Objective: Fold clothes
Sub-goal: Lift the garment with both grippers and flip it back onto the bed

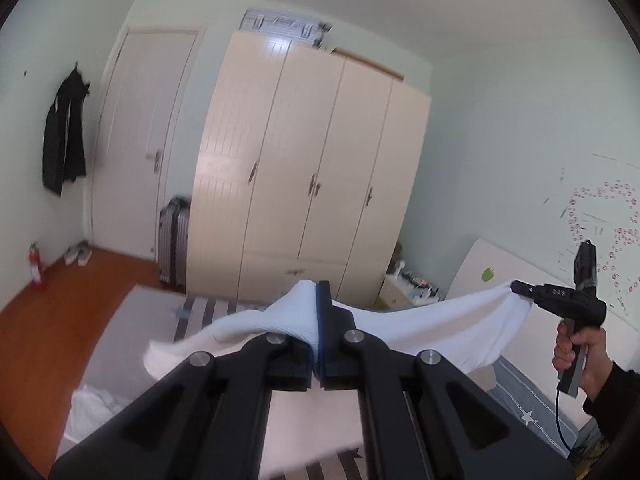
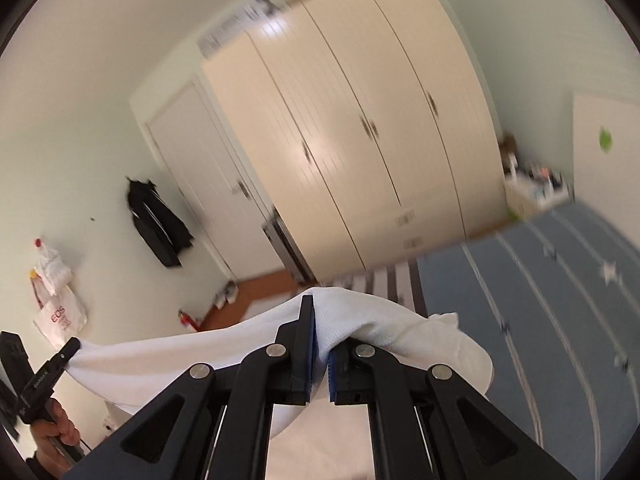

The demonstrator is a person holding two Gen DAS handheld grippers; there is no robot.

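Note:
A white knitted garment (image 1: 420, 326) hangs stretched in the air between both grippers, above a bed. My left gripper (image 1: 318, 300) is shut on one end of it, with cloth bunched over the left finger. At the right of the left wrist view, my right gripper (image 1: 516, 287) pinches the other end, held by a hand. In the right wrist view the right gripper (image 2: 316, 308) is shut on the white garment (image 2: 168, 364), which drapes over the right finger. The left gripper (image 2: 74, 346) grips the far end at the lower left.
A cream wardrobe (image 1: 312, 168) with several doors fills the back wall, beside a white door (image 1: 136, 152) and a grey suitcase (image 1: 174, 236). A black jacket (image 1: 64, 144) hangs on the left wall. The bed (image 2: 540, 300) has a blue striped cover. More white cloth (image 1: 92, 408) lies lower left.

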